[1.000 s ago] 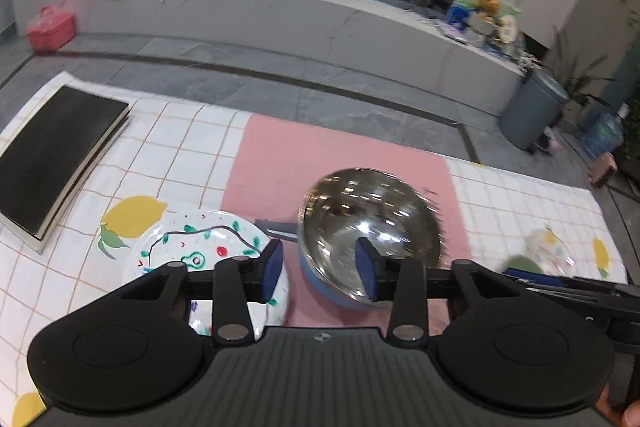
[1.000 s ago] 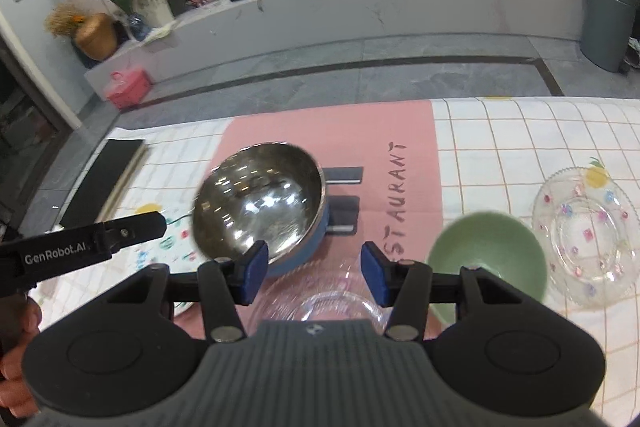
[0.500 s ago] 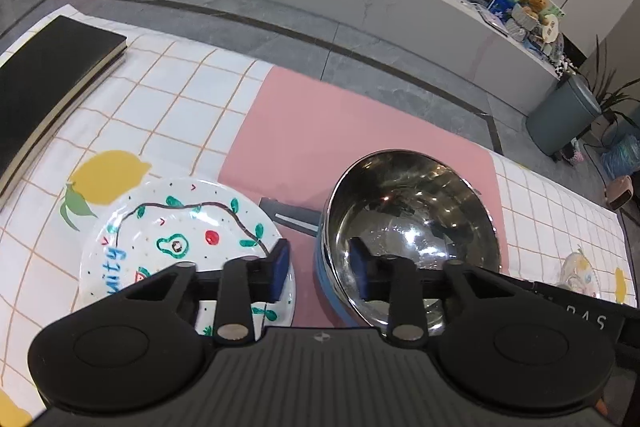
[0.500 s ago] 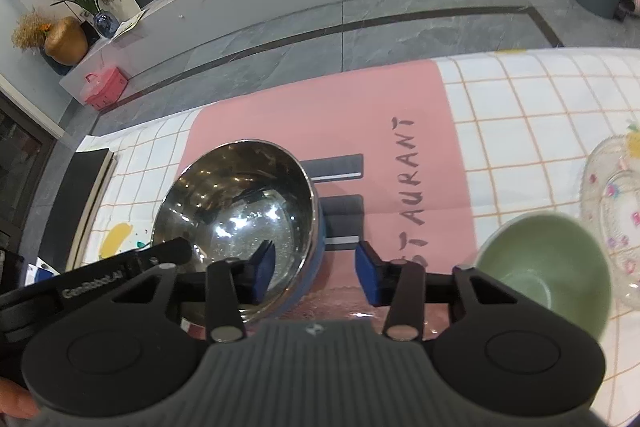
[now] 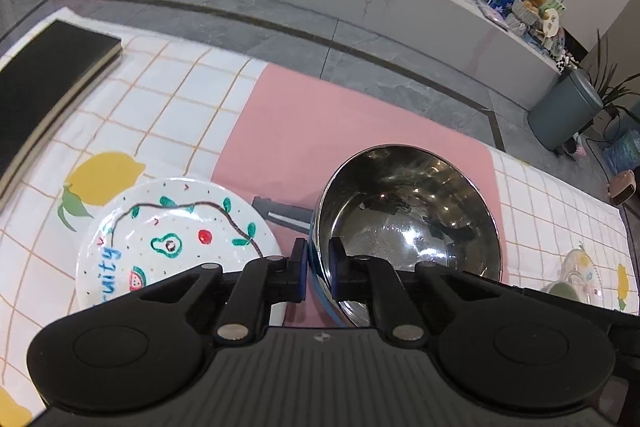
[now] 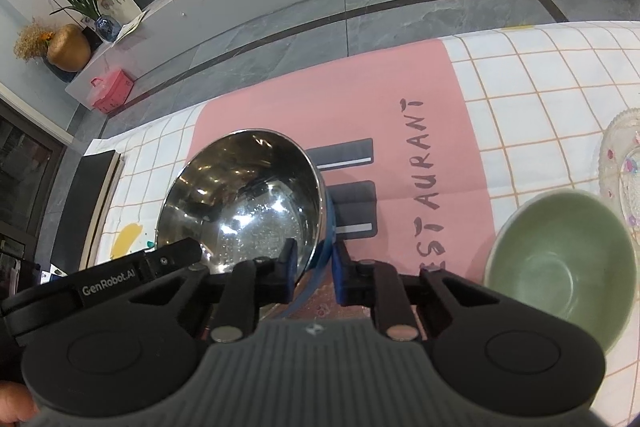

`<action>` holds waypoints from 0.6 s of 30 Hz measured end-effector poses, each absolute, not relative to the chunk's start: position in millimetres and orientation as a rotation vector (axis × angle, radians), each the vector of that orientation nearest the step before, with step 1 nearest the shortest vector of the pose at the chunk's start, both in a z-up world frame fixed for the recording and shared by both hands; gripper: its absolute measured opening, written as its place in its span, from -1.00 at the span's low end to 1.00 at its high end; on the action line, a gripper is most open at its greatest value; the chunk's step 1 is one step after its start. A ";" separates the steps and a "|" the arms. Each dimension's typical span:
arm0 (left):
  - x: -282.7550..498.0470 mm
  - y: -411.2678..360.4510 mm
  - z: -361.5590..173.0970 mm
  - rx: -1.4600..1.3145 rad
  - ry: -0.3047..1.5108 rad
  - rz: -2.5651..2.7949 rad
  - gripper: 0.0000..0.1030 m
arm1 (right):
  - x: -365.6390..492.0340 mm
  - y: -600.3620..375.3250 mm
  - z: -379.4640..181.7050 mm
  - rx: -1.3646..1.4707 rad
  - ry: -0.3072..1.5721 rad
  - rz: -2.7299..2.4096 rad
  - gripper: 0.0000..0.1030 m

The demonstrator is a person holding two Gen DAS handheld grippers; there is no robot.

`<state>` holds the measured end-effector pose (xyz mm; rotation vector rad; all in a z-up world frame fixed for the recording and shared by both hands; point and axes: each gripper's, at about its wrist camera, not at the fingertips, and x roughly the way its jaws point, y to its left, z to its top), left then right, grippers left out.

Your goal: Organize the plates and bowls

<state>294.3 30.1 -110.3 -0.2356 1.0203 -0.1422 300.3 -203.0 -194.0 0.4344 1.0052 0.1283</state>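
Both grippers have closed in: left gripper (image 5: 318, 267) and right gripper (image 6: 313, 269) now pinch the steel bowl (image 6: 244, 203) rim, nine and three o'clock, on the pink mat (image 6: 360, 99). Next, probably a level lift.

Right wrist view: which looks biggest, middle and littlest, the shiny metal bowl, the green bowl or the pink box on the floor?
1. Shiny metal bowl
2. Green ceramic bowl, nearly as big, so unsure
3. Pink box, littlest, but far from the camera
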 end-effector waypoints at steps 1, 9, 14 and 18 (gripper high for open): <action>292.3 30.3 -106.2 -0.232 1.012 -0.145 -0.79 | 298.2 -203.5 -190.5 0.432 0.994 0.133 -0.70; 261.4 36.7 -61.1 -0.216 0.980 -0.134 -0.81 | 260.1 -204.1 -149.4 0.454 0.933 0.177 -0.71; 220.3 43.1 -32.7 -0.201 0.956 -0.118 -0.82 | 213.8 -200.8 -124.0 0.460 0.891 0.220 -0.71; 178.8 49.4 -14.9 -0.194 0.934 -0.108 -0.82 | 169.3 -200.3 -112.6 0.479 0.876 0.264 -0.71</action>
